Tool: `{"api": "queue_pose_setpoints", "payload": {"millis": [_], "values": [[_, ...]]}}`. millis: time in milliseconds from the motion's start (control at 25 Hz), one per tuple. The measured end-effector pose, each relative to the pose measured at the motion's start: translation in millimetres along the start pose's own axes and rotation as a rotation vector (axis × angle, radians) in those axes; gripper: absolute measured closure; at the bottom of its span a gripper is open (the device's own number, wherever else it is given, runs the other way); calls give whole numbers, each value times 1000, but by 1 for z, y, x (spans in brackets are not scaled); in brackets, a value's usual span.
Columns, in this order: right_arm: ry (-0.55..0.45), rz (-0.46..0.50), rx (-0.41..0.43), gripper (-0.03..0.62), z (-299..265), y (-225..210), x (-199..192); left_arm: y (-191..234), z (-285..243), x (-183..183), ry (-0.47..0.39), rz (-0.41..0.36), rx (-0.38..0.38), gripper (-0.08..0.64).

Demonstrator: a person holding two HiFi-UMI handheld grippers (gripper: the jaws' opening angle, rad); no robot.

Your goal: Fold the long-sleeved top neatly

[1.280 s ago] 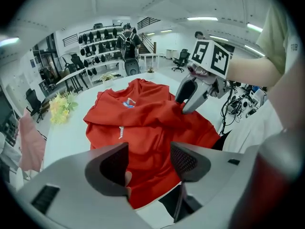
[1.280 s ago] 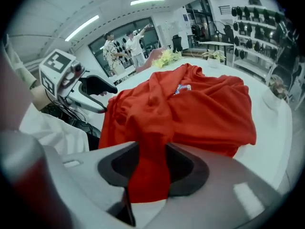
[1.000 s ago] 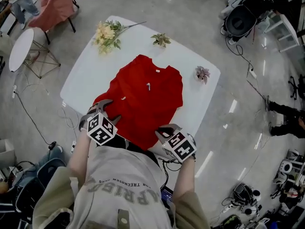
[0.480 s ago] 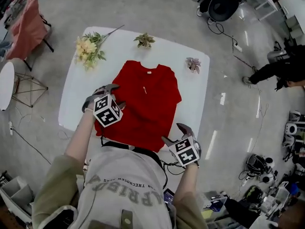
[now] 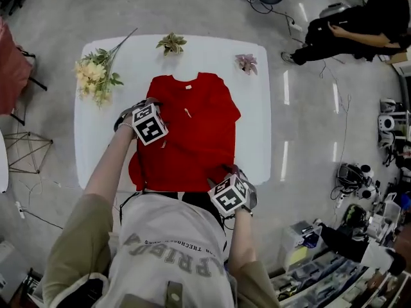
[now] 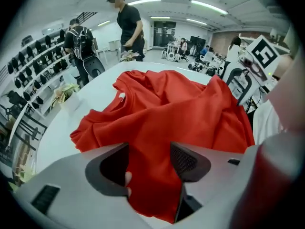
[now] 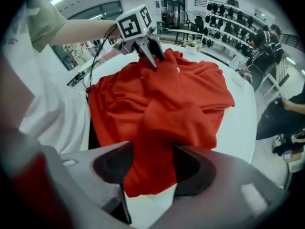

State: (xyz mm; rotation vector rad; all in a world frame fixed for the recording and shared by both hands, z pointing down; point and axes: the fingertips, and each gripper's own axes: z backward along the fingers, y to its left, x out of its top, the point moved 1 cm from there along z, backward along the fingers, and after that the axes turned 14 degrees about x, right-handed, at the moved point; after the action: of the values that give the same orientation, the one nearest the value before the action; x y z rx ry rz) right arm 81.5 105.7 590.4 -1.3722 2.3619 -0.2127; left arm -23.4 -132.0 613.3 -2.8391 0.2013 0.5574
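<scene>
**A:** Location of the long-sleeved top (image 5: 192, 133)?

**B:** Middle of the counter (image 5: 103, 127), collar toward its far edge, hem at its near edge.

**A:** Claws?

**B:** Left claw (image 6: 150, 163) wide, red cloth loose between the jaws. Right claw (image 7: 151, 166) has just been closing around the hem, not yet pinching.

**A:** Handling?

**B:** Judged light, limp, crease-prone. Take the hem edge and shoulder seam.

Bright ceiling strips (image 6: 209, 6), fisheye warping, dark vignetted corners.

the red long-sleeved top (image 5: 192, 140) is lying rumpled on the white table (image 5: 103, 140), collar at the far side, hem hanging off the near edge
</scene>
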Motion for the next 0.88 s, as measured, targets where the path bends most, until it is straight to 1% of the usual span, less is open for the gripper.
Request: {"api": "queue_pose_setpoints", "payload": {"millis": [40, 80, 120, 160, 240, 360, 440, 480, 520, 560, 600, 640, 720, 760, 800, 840, 880], "values": [[13, -2, -36, 396, -4, -7, 0, -1, -2, -2, 0, 4, -15, 285], [25, -1, -64, 487, -5, -13, 0, -2, -3, -3, -3, 12, -26, 285], [35, -3, -81, 494, -3, -16, -1, -1, -3, -4, -9, 16, -35, 285], [40, -11, -86, 546, 2, -16, -2, 0, -3, -4, -15, 16, -40, 284], [39, -43, -60, 558, 19, -7, -7, 3, -2, -6, -28, 11, -46, 284], [15, -101, 42, 558, 32, 12, -18, 7, -3, -9, -59, 50, -59, 276], [28, -88, 109, 558, 22, 22, -25, 8, -4, -10, -65, 61, -60, 275], [52, -69, 132, 555, 16, 26, -28, 8, -3, -11, -58, 47, -54, 275], [73, -58, 153, 506, 15, 29, -30, 9, -1, -12, -50, 18, -41, 275], [67, -63, 170, 404, 19, 31, -29, 10, 4, -12, -46, -23, -21, 275], [21, -81, 176, 304, 27, 29, -23, 12, 10, -10, -52, -66, 5, 275], [-58, -103, 165, 288, 38, 22, -13, 16, 17, -7, -67, -102, 36, 275], [-220, -153, 96, 288, 59, -4, 7, 25, 26, 1, -104, -146, 96, 275], [-261, -167, 50, 288, 65, -19, 15, 27, 27, 5, -115, -153, 115, 276], [-269, -168, 12, 288, 66, -32, 20, 28, 25, 7, -120, -150, 120, 275], [-252, -153, 0, 290, 61, -40, 24, 26, 22, 7, -118, -137, 109, 276], [-219, -127, 20, 290, 51, -41, 26, 22, 18, 6, -110, -118, 85, 275]]}}
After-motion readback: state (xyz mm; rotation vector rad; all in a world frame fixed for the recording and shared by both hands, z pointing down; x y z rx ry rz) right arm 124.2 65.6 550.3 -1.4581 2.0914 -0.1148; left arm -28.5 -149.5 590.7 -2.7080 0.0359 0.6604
